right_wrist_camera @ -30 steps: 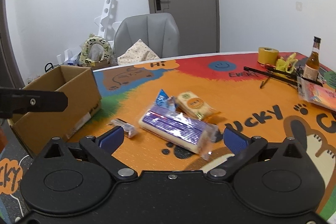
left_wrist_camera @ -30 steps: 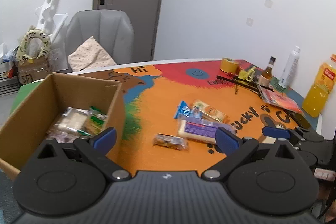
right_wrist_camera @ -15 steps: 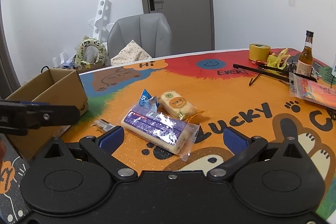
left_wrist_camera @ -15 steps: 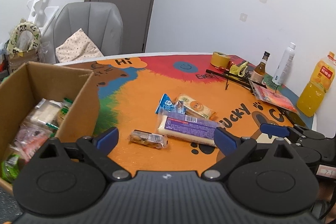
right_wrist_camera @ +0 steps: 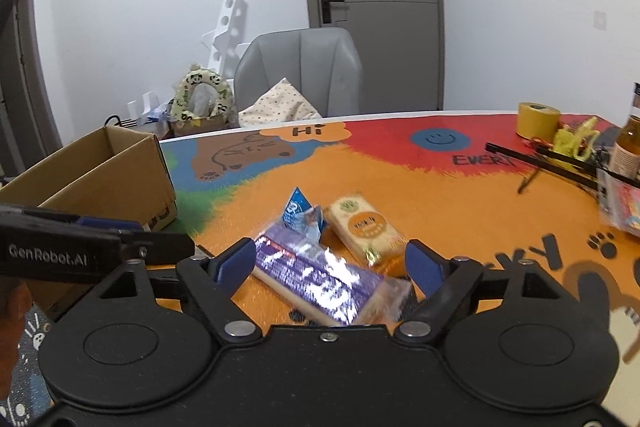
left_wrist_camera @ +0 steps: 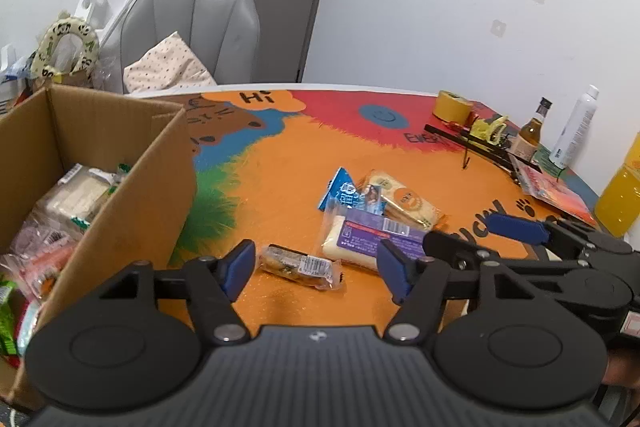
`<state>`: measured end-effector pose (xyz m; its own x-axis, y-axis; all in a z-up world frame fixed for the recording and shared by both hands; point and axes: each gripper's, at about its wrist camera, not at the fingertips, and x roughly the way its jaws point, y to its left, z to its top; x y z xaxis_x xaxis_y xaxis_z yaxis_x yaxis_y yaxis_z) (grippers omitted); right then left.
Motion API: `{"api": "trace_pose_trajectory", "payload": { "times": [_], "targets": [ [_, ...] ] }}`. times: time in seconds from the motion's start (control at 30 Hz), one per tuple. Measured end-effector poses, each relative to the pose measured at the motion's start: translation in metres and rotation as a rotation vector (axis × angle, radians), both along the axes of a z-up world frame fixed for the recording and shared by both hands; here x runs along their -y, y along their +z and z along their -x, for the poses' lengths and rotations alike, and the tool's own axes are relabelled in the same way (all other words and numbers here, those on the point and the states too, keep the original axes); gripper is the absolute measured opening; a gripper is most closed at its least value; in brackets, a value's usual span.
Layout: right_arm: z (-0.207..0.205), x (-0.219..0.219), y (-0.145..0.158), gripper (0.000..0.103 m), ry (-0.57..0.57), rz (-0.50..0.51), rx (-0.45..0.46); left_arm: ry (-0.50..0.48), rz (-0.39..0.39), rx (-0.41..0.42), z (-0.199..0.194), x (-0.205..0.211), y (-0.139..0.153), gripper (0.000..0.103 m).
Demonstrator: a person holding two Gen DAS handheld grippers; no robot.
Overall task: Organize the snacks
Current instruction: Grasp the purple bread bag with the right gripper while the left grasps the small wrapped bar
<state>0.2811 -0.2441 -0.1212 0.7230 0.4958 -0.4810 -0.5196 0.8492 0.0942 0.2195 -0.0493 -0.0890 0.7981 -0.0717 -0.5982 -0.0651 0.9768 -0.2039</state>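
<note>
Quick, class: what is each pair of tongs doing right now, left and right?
Left tongs: open, holding nothing, above the small snack bar.
Right tongs: open, holding nothing, around the purple packet.

Left tool [left_wrist_camera: 316, 267]: fingers spread, nothing between them, above the small clear-wrapped snack bar [left_wrist_camera: 299, 266]. Right tool [left_wrist_camera: 516, 229]: enters from the right, low over the worktop [left_wrist_camera: 304, 155]; whether spread or closed cannot be told. Purple-labelled pack [left_wrist_camera: 372, 241]: flat, just right of the bar. Blue packet [left_wrist_camera: 340, 189] and orange-labelled cracker pack [left_wrist_camera: 404, 201]: just behind it, touching. Cardboard box [left_wrist_camera: 132, 199]: left, open-topped, several wrapped snacks inside. Far right edge: tape roll [left_wrist_camera: 452, 105], brown bottle [left_wrist_camera: 531, 133], white spray can [left_wrist_camera: 574, 131], orange juice bottle [left_wrist_camera: 620, 197].
</note>
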Motion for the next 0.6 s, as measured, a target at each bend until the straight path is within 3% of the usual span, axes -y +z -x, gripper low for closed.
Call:
{"api": "trace_pose_trajectory", "payload": {
  "times": [0.23, 0.47, 0.6],
  "targets": [
    [-0.024, -0.009, -0.010, 0.081, 0.020, -0.019, -0.032, 0.019, 0.001, -0.021, -0.011, -0.001, -0.009, 0.063],
    [-0.030, -0.011, -0.026, 0.063, 0.015, -0.003, -0.093, 0.019, 0.017, -0.028, -0.016, 0.000, -0.013, 0.063],
    [-0.025, -0.008, -0.029, 0.057, 0.028, -0.010, -0.125, 0.030, 0.020, -0.029, -0.018, -0.001, -0.016, 0.063]
  ]
}}
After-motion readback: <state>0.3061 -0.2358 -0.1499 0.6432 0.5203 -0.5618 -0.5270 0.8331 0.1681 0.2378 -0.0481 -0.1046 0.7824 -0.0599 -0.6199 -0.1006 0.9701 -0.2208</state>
